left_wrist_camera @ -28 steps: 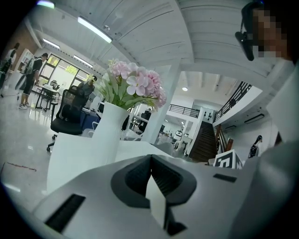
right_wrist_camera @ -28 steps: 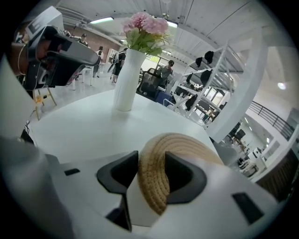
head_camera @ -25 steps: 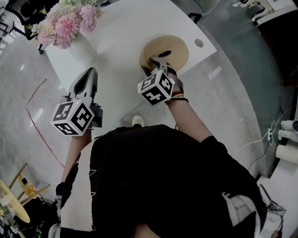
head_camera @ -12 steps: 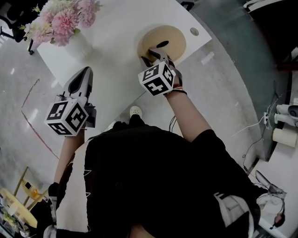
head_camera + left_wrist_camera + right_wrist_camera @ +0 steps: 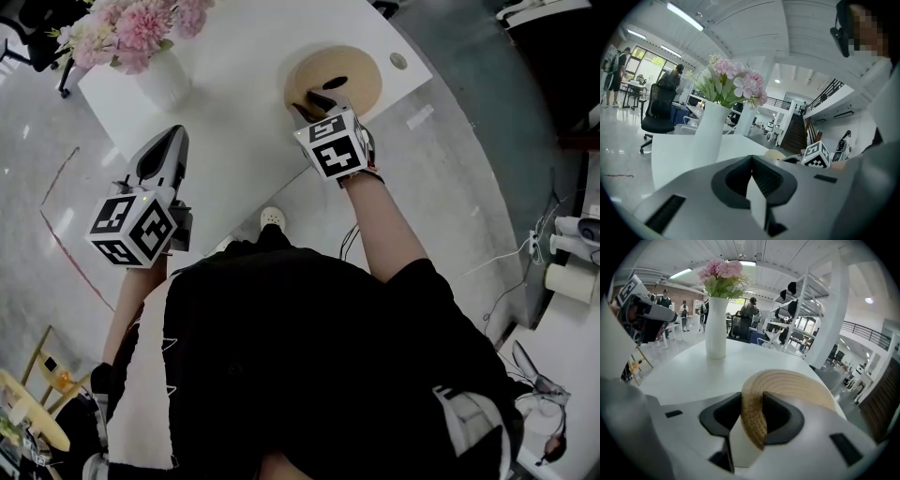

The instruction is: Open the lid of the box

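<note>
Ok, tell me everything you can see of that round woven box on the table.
The woven box is round, low and tan, coiled like straw, with a dark oval hole in its top. It sits near the far right corner of the white table. The right tongs grip its near rim, their jaws having just been closing. Whether the lid has lifted is unclear.

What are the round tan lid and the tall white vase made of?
The round tan lid looks like woven straw or rope: coiled ridges, rough matte fibrous edge. The tall white vase is probably ceramic, maybe plastic: smooth, plain, softly shiny.
</note>
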